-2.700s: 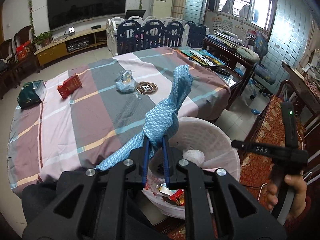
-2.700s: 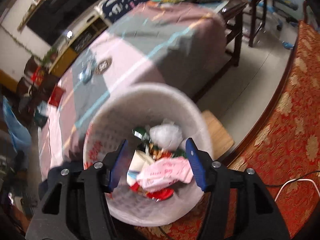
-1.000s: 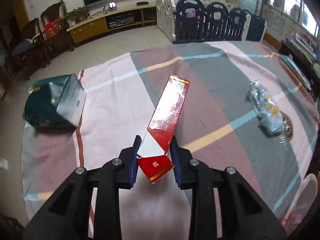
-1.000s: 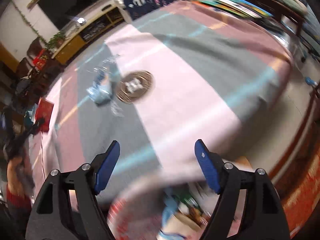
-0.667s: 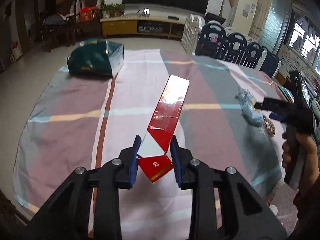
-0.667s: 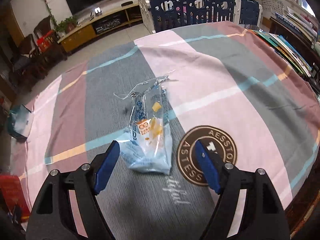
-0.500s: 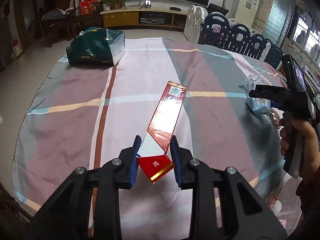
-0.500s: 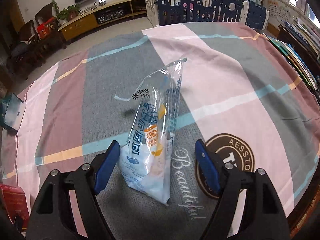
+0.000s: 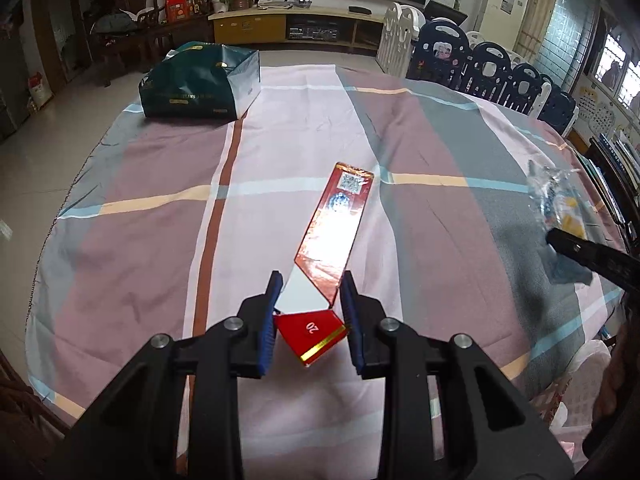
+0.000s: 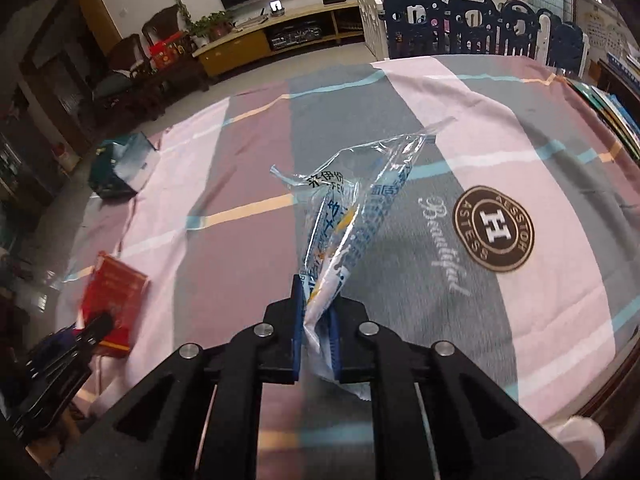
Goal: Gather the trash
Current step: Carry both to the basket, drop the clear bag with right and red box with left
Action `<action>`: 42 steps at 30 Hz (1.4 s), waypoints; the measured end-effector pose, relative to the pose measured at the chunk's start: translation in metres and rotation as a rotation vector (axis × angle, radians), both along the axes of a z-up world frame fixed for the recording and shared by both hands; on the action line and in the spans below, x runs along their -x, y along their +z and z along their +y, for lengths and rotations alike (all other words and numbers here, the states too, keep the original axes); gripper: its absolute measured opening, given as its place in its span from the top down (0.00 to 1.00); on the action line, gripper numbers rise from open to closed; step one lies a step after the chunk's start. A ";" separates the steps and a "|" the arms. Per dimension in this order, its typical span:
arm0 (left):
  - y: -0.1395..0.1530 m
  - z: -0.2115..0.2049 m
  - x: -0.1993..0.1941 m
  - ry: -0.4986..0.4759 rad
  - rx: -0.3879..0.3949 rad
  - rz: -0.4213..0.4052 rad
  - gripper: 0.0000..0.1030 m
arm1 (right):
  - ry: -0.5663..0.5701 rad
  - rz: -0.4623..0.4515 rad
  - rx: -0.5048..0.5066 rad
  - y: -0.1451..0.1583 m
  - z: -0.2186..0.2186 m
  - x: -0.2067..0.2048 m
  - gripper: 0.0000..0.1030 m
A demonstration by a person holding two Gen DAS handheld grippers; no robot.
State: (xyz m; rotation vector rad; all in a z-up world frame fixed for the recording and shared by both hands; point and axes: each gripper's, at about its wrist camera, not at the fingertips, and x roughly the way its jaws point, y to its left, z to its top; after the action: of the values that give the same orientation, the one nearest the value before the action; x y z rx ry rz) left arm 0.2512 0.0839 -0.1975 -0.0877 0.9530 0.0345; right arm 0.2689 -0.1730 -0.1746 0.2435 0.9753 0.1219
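My left gripper (image 9: 309, 294) is shut on a flat red carton (image 9: 334, 222), gripping its white inner flap; the carton points away over the striped tablecloth (image 9: 160, 240). In the right wrist view the same red carton (image 10: 114, 290) shows at the left with the left gripper on it. My right gripper (image 10: 316, 304) is shut on a clear plastic bag with blue print (image 10: 352, 208), held up off the cloth. That bag (image 9: 554, 196) and the right gripper show at the right edge of the left wrist view.
A dark green gift bag (image 9: 200, 82) lies at the table's far left corner, also in the right wrist view (image 10: 118, 168). A white basket rim (image 9: 586, 376) shows below the table's right edge. A round brown logo (image 10: 493, 229) is printed on the cloth. Chairs and a playpen fence stand behind.
My right gripper has closed on the clear plastic bag and lifted it. My left gripper still holds the red carton, tipped a little lower toward the cloth.
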 end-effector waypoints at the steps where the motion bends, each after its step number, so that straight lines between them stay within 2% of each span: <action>1: 0.000 -0.001 0.001 -0.001 -0.007 -0.003 0.71 | -0.003 -0.011 -0.029 0.006 -0.002 0.014 0.88; 4: 0.002 -0.004 0.003 -0.001 -0.030 -0.019 0.71 | -0.028 -0.042 -0.072 0.026 -0.006 0.052 0.88; 8: 0.008 -0.010 0.010 -0.002 -0.093 -0.038 0.71 | -0.067 -0.080 -0.067 0.052 -0.013 0.096 0.88; 11: 0.025 -0.017 0.036 -0.002 -0.069 -0.063 0.71 | -0.068 -0.121 -0.013 0.070 -0.015 0.122 0.88; 14: 0.044 -0.034 0.072 -0.043 -0.058 -0.082 0.71 | -0.065 -0.149 0.023 0.081 -0.015 0.147 0.88; 18: 0.074 -0.049 0.109 -0.082 -0.082 -0.142 0.71 | -0.080 -0.178 0.018 0.089 -0.023 0.177 0.88; 23: 0.107 -0.047 0.131 -0.067 -0.045 -0.176 0.71 | -0.110 -0.191 0.017 0.104 -0.037 0.198 0.88; 28: 0.131 -0.047 0.155 -0.055 -0.007 -0.192 0.71 | -0.109 -0.261 0.051 0.135 -0.037 0.225 0.88; 33: 0.150 -0.049 0.173 -0.066 -0.002 -0.231 0.71 | -0.077 -0.323 0.061 0.161 -0.031 0.244 0.88; 39: 0.161 -0.051 0.183 -0.073 -0.002 -0.248 0.71 | -0.046 -0.319 0.082 0.162 -0.026 0.250 0.88; 42: 0.162 -0.055 0.188 -0.078 -0.003 -0.249 0.71 | -0.065 -0.318 0.096 0.161 -0.035 0.253 0.88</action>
State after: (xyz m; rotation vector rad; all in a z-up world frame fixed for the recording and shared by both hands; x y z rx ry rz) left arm 0.0634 0.0286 -0.0356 -0.0506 0.7066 -0.0464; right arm 0.0160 -0.2084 -0.0138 0.1610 0.6542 0.0514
